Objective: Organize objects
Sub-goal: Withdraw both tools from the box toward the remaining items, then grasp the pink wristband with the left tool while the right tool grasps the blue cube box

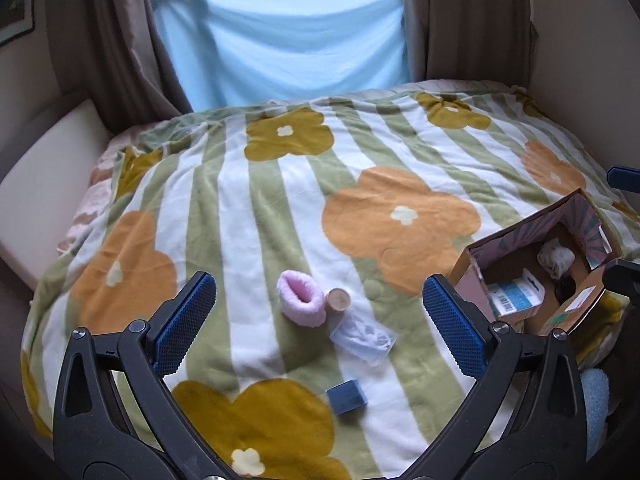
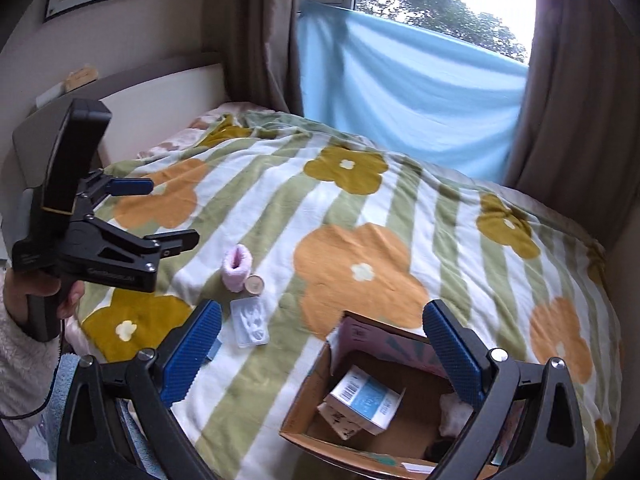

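Note:
On the flowered blanket (image 1: 224, 216) lie a pink fluffy sock (image 1: 300, 298), a small round wooden-looking roll (image 1: 339, 299), a clear plastic pack (image 1: 362, 336) and a small blue box (image 1: 346, 396). My left gripper (image 1: 316, 292) hovers open above them, holding nothing. An open cardboard box (image 1: 470, 280) stands to the right with a blue-and-white carton (image 1: 516, 298) and a white wrapped item (image 1: 556, 258) inside. My right gripper (image 2: 323, 312) is open and empty, above the cardboard box (image 2: 308, 392). The sock (image 2: 237, 268), roll (image 2: 255, 284), pack (image 2: 250, 322) and left gripper (image 2: 160, 212) also show there.
A light blue sheet (image 1: 280, 40) hangs over the window between brown curtains (image 1: 112, 40). A pale headboard (image 2: 160, 96) borders the bed's left side. A hand in a fleece sleeve (image 2: 24, 344) holds the left gripper. A blue towel (image 1: 596, 400) lies by the bed's near edge.

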`<state>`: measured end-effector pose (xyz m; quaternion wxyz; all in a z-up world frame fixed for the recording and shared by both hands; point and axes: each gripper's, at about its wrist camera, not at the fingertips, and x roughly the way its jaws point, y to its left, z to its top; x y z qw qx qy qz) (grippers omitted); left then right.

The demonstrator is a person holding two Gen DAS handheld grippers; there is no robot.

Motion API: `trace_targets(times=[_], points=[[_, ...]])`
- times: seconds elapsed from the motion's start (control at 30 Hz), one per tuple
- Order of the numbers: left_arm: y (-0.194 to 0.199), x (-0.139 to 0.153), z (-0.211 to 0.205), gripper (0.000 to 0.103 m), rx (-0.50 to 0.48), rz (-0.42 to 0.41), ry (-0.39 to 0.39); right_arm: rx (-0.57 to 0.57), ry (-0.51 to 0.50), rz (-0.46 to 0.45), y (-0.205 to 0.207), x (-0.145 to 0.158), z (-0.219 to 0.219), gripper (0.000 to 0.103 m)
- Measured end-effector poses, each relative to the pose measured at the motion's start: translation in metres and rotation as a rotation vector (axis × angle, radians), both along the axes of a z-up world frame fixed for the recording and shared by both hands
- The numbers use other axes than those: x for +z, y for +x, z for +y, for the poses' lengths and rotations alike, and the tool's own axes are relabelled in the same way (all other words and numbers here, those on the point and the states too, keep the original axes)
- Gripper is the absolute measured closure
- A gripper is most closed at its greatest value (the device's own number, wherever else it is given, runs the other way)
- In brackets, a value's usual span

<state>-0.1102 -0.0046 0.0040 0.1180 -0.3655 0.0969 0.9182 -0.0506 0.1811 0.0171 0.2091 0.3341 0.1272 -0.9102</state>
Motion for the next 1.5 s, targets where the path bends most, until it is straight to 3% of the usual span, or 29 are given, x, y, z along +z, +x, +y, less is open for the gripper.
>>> trace_targets(times=[0.3, 0.5, 0.87, 1.17, 1.3, 1.5], points=[[-0.019, -0.061, -0.043, 0.000, -0.066, -0.071, -0.010, 0.150, 0.001, -0.076, 0.004, -0.059, -0.070, 0.003], [-0.039, -0.098, -0.057, 0.000, -0.106, -0.108, 0.006, 0.190, 0.038, -0.141, 0.005, -0.106, -0.105, 0.003], [-0.083, -0.155, -0.049, 0.000, -0.237, -0.151, 0.020, 0.244, 0.018, -0.200, 0.001, -0.176, -0.142, 0.003], [-0.115, -0.183, -0.049, 0.000, -0.276, -0.189, 0.064, 0.234, 0.058, -0.233, -0.004, -0.219, -0.152, 0.004], [-0.119, -0.189, -0.048, 0.000, -0.300, -0.194, 0.085, 0.235, 0.078, -0.236, -0.005, -0.232, -0.158, 0.015], [-0.125, -0.194, -0.044, 0.010, -0.331, -0.204, 0.119, 0.233, 0.086, -0.249, -0.011, -0.243, -0.165, 0.034]])
